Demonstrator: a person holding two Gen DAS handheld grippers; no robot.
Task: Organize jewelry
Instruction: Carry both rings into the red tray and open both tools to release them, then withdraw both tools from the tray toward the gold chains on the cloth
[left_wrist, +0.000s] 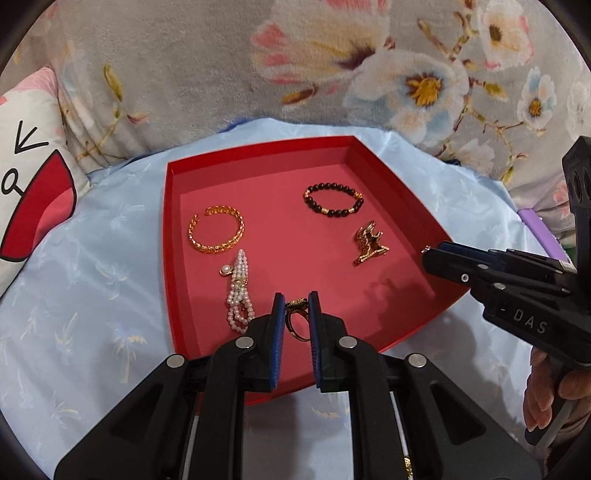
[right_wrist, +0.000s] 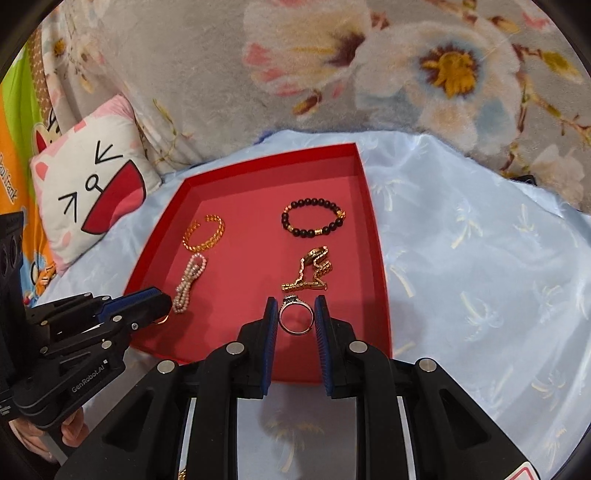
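Over the near edge of the red tray (left_wrist: 173, 236) I have both rings pinched: the left gripper (left_wrist: 296, 314) holds the gold ring (left_wrist: 297, 321), the right gripper (right_wrist: 295, 317) the silver ring (right_wrist: 295, 319), both jaws narrow. I judge this the placing step; next, lower each ring onto bare tray floor, clear of the pearl strand (left_wrist: 239, 291) and gold chain (right_wrist: 310, 273), then ease open.
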